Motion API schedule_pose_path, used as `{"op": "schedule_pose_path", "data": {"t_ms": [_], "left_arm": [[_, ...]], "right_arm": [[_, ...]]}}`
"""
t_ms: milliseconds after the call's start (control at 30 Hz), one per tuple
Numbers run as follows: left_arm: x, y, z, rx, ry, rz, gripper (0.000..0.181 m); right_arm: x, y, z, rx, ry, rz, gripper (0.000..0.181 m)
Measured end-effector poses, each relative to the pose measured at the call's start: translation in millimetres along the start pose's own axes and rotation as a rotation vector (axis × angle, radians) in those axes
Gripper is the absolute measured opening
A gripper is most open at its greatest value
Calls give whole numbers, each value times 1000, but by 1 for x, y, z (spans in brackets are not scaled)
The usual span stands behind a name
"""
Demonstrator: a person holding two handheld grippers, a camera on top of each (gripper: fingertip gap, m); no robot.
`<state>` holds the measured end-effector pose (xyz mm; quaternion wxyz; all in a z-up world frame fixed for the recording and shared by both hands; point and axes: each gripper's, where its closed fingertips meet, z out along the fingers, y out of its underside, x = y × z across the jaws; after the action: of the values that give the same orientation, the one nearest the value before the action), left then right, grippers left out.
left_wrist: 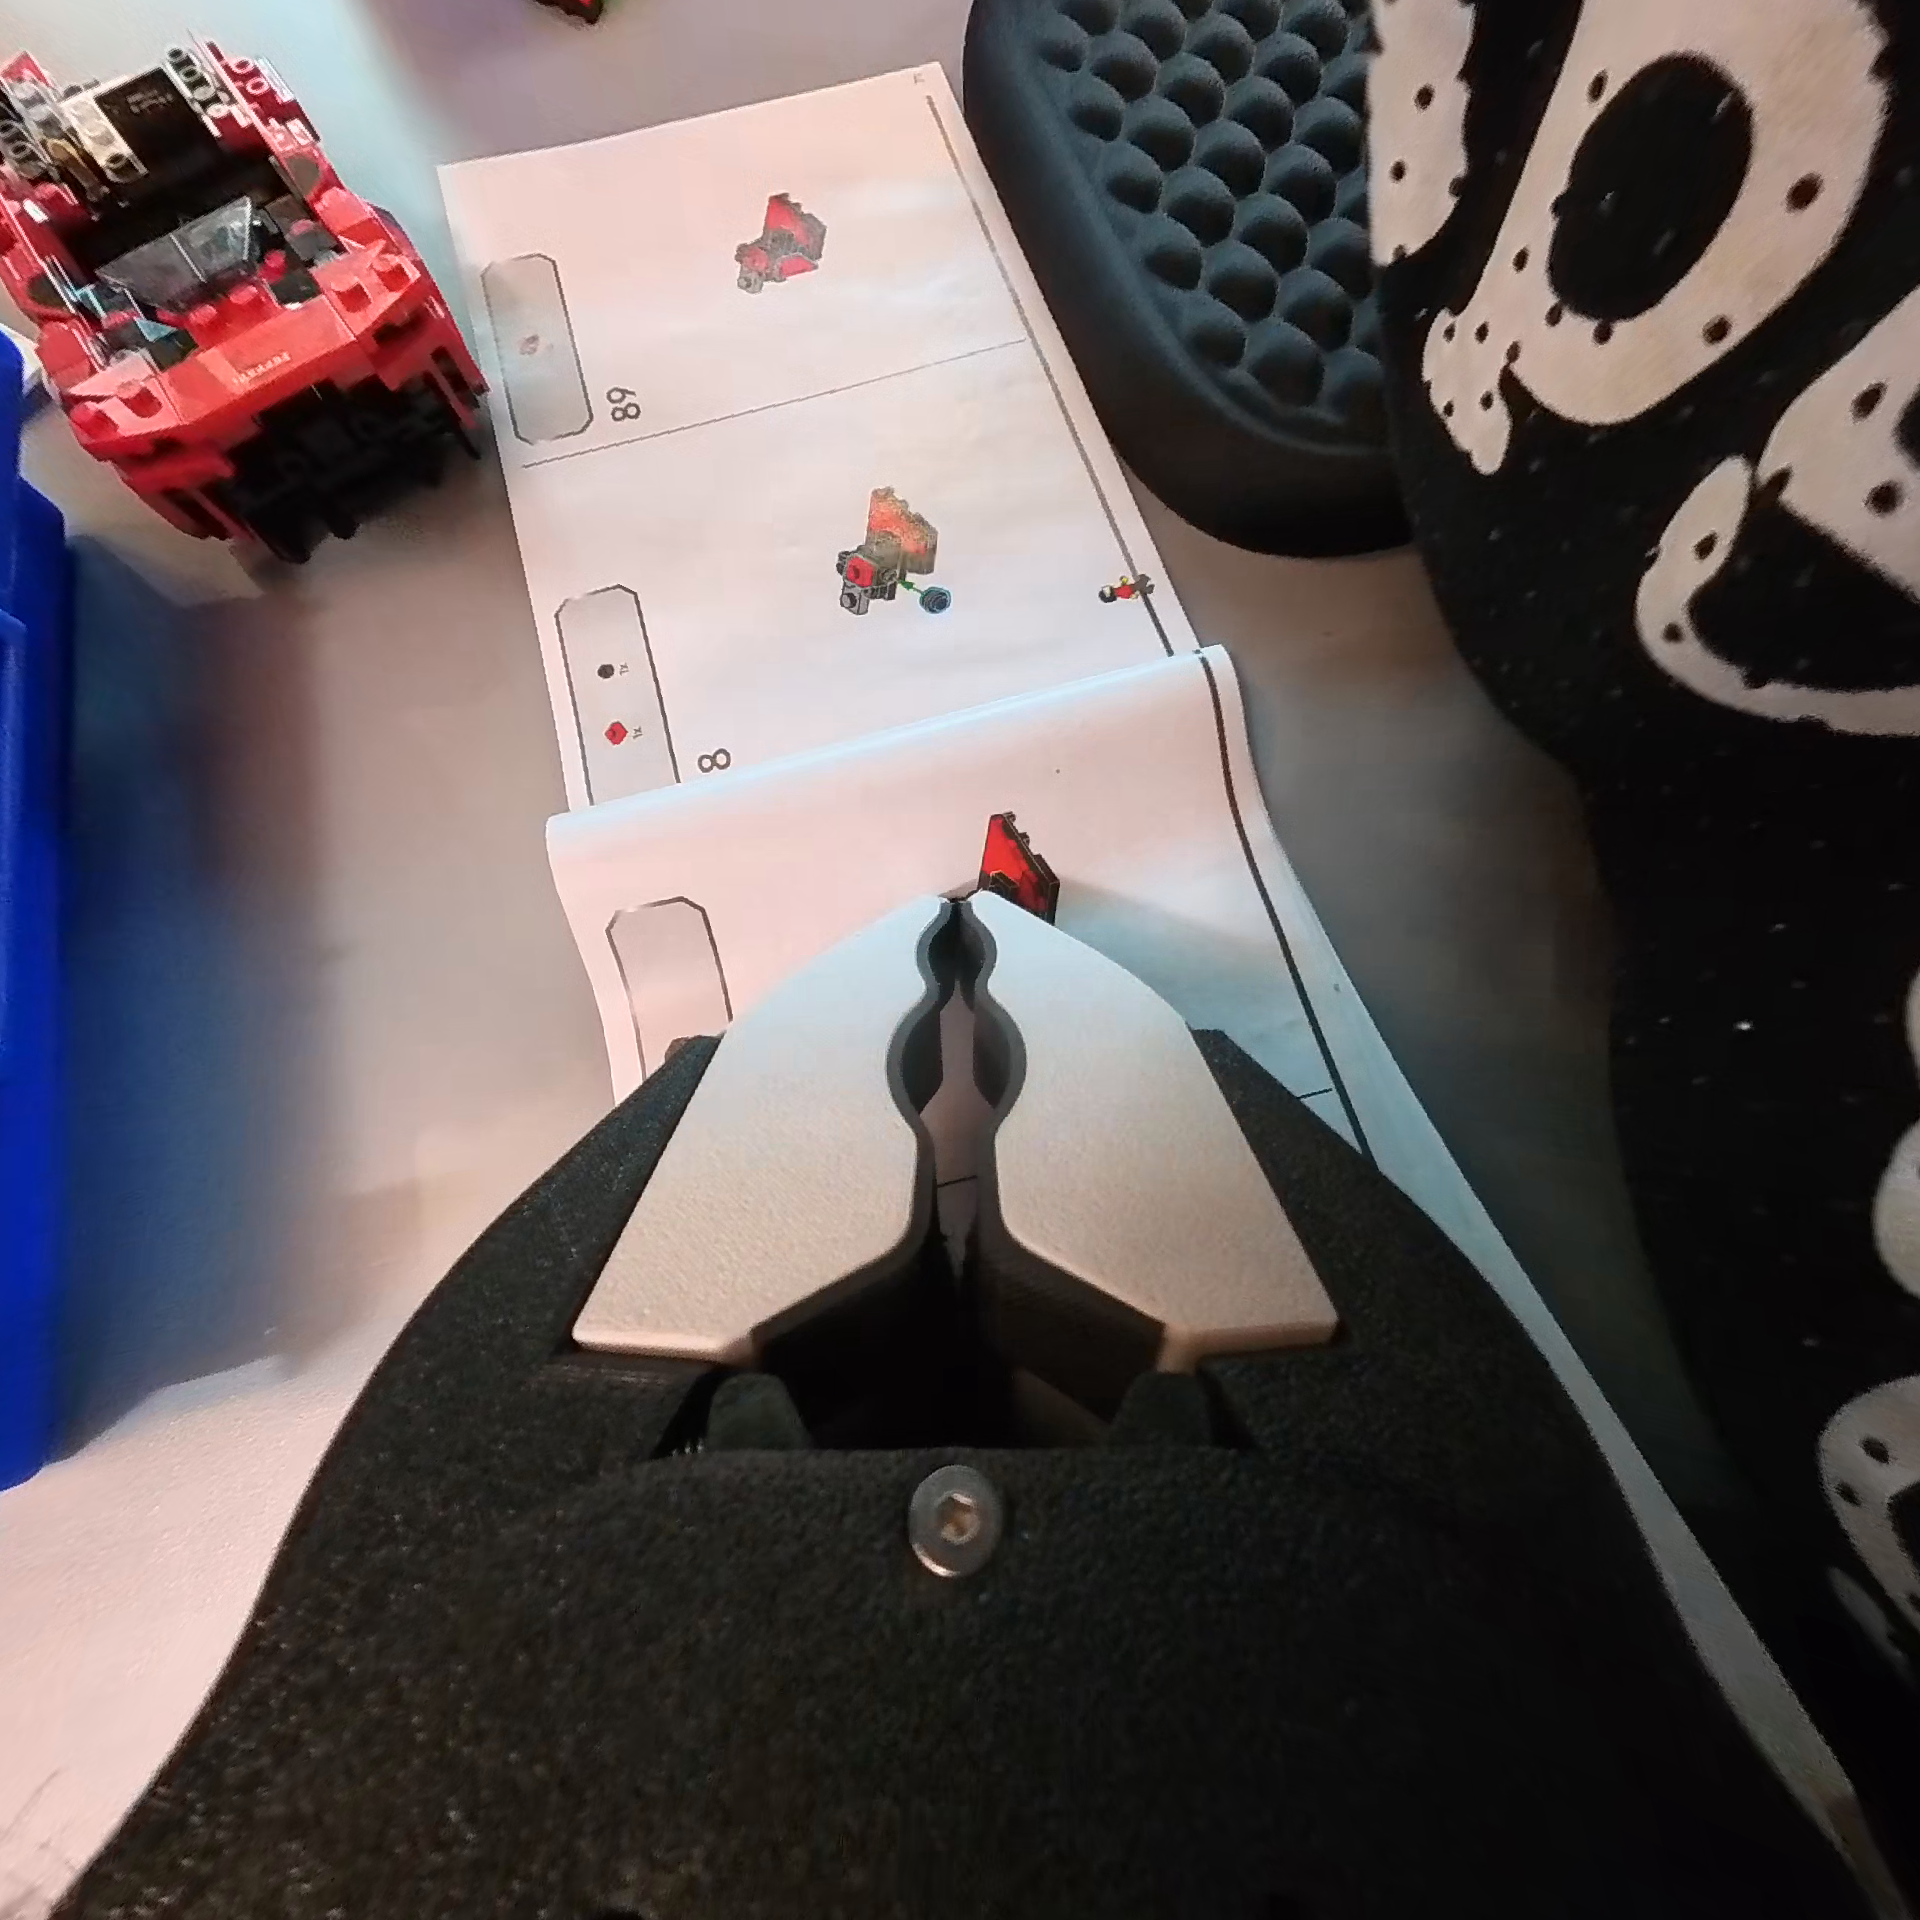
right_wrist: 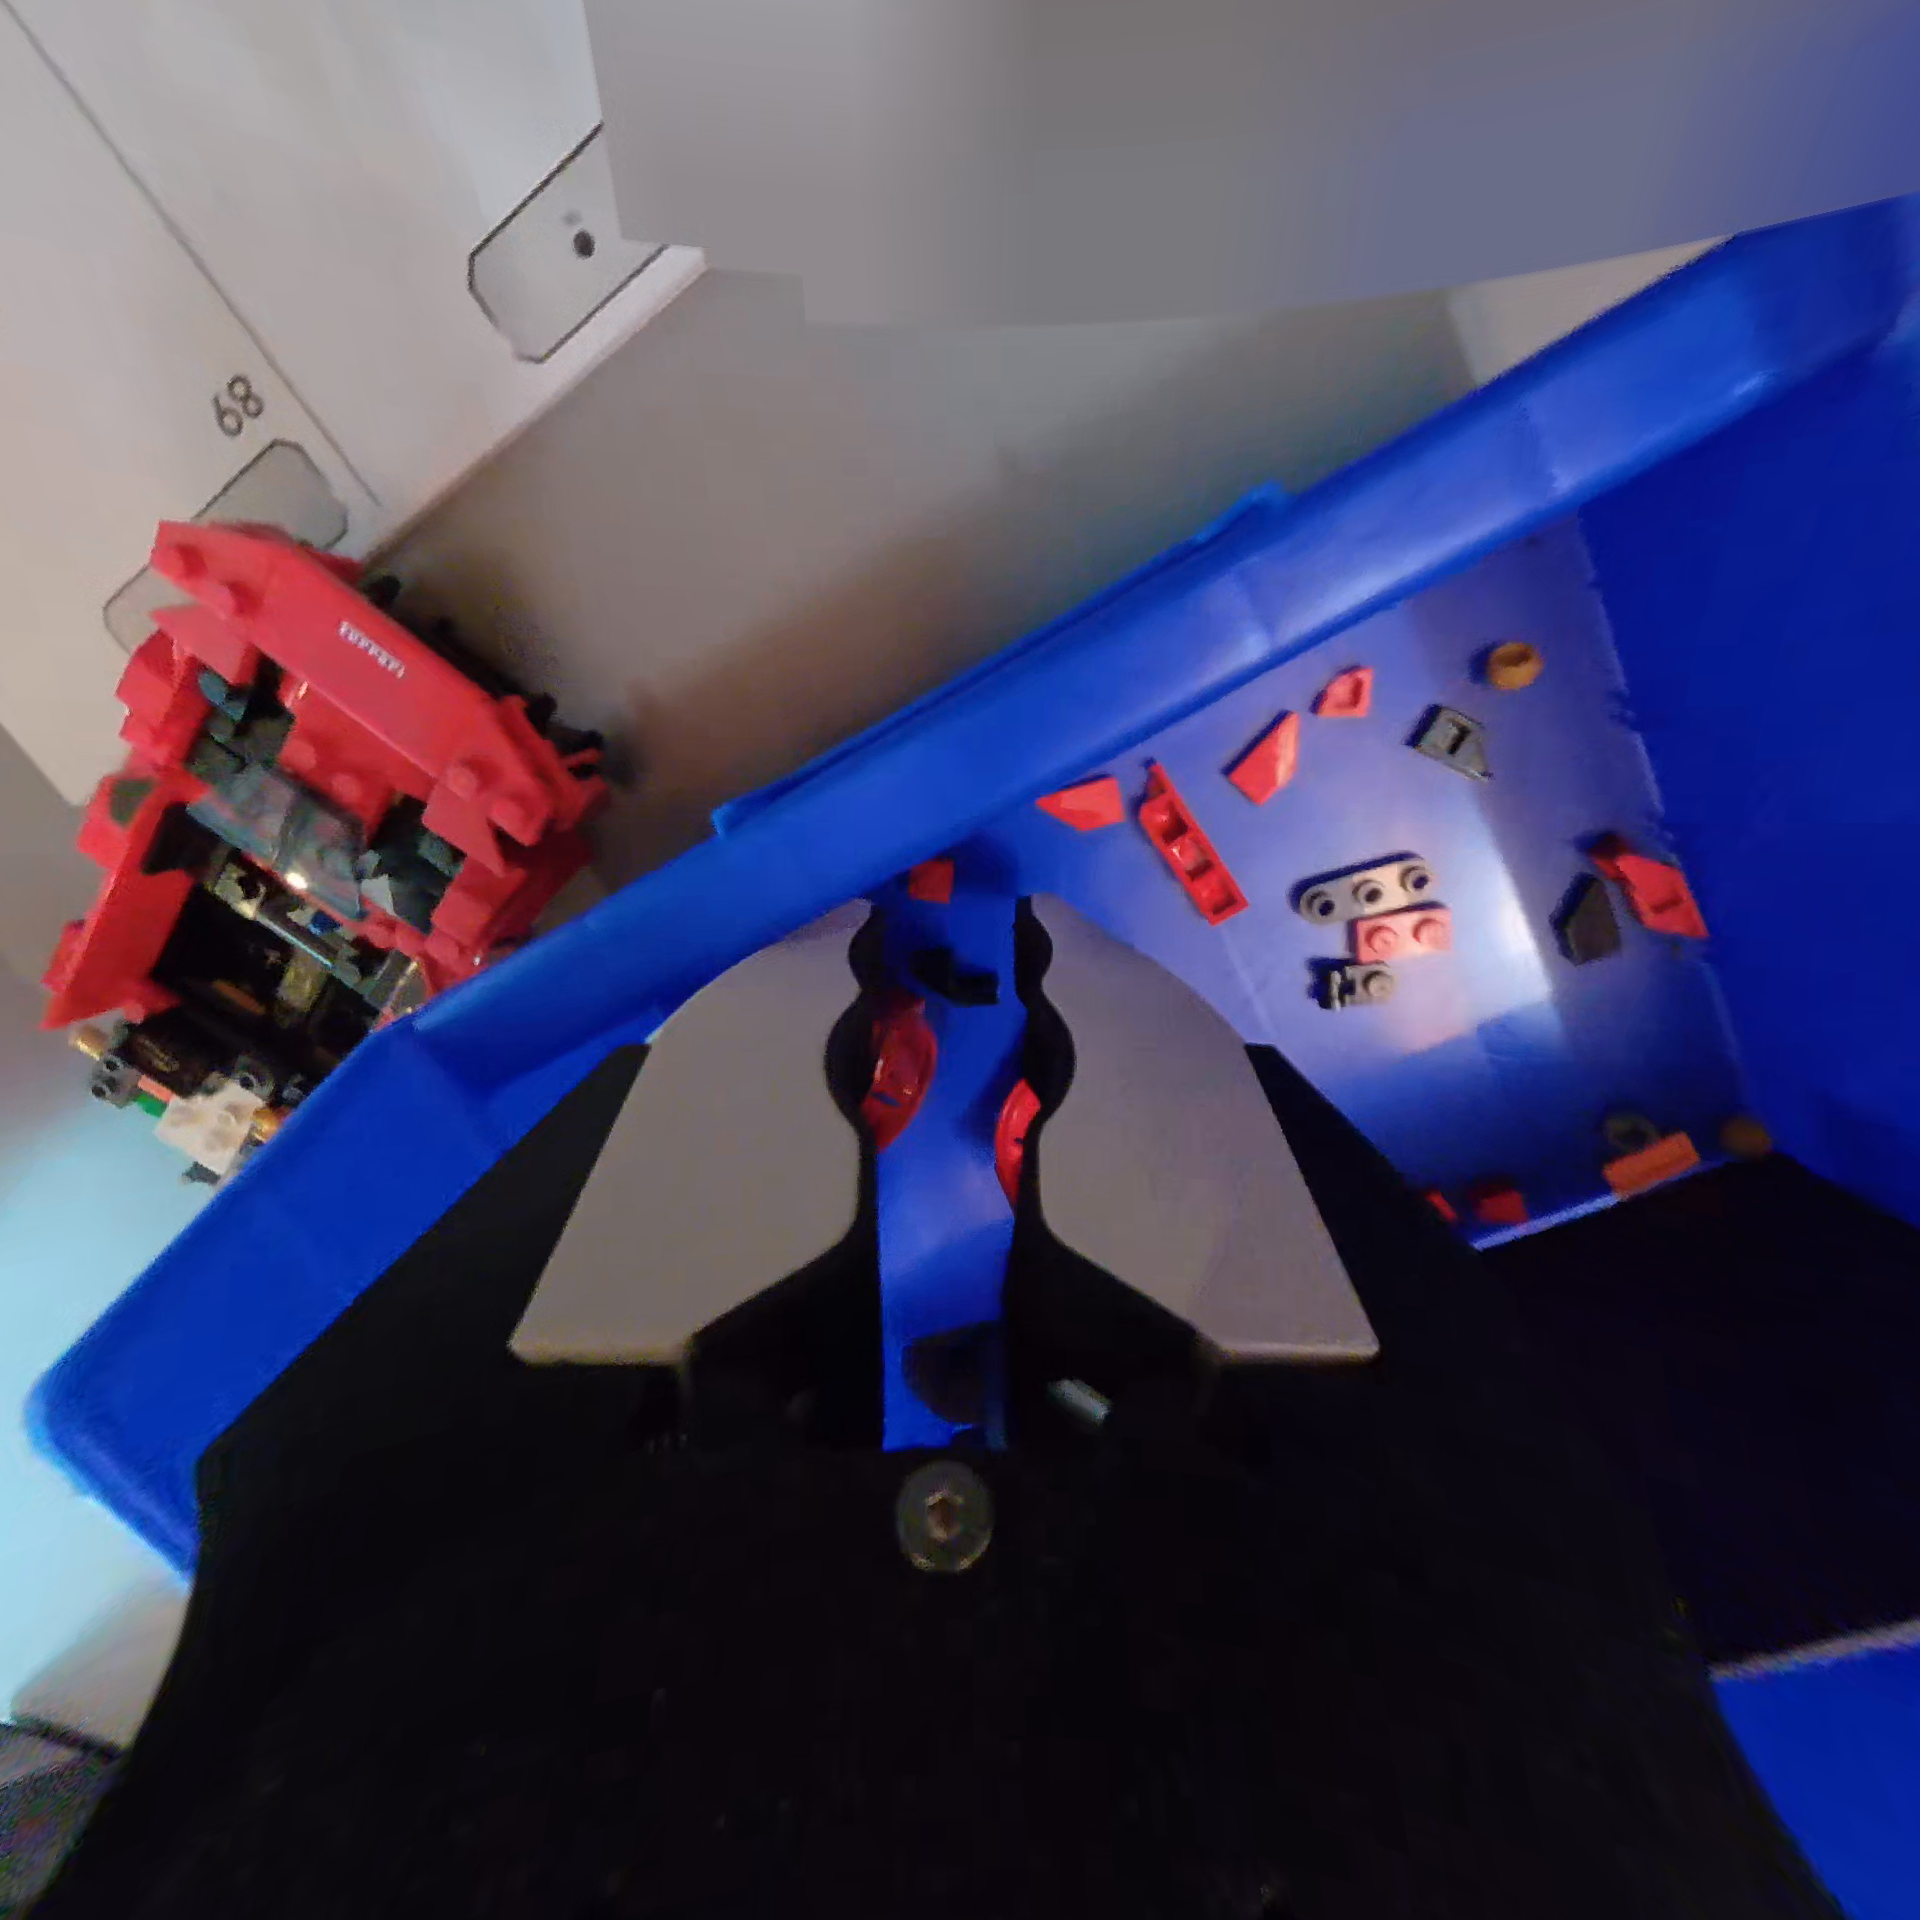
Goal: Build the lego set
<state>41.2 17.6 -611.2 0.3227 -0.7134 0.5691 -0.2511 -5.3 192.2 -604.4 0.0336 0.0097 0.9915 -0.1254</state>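
Observation:
A partly built red Lego car (left_wrist: 239, 312) stands on the white table left of the open instruction booklet (left_wrist: 810, 416). My left gripper (left_wrist: 961, 906) is shut, its tips low over a curled booklet page. A small red and black wedge shape (left_wrist: 1018, 868) lies just past the tips; I cannot tell if it is a piece or a print. My right gripper (right_wrist: 945, 935) is open and empty over the blue bin (right_wrist: 1143, 644). Loose red, grey and black pieces (right_wrist: 1371, 914) lie on the bin floor, and red round pieces (right_wrist: 899, 1070) show between the fingers. The car (right_wrist: 312, 831) sits beside the bin.
A black dimpled foam pad (left_wrist: 1195, 260) lies right of the booklet. Black cloth with white print (left_wrist: 1662, 468) fills the right side. The blue bin's wall (left_wrist: 31, 831) stands at the left edge. The booklet corner (right_wrist: 156, 260) lies behind the car.

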Motion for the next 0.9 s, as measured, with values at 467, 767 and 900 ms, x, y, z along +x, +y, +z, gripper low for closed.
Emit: {"op": "schedule_pose_path", "data": {"t_ms": [467, 767, 900], "left_arm": [[3, 3, -1, -2, 10, -10, 0], [6, 5, -7, -5, 20, -26, 0], [5, 7, -12, -7, 17, -27, 0]], "right_arm": [[20, -3, 7, 80, 167, -9, 8], [42, -14, -51, 133, 329, 194, 8], [23, -38, -106, 120, 470, 373, 8]]}}
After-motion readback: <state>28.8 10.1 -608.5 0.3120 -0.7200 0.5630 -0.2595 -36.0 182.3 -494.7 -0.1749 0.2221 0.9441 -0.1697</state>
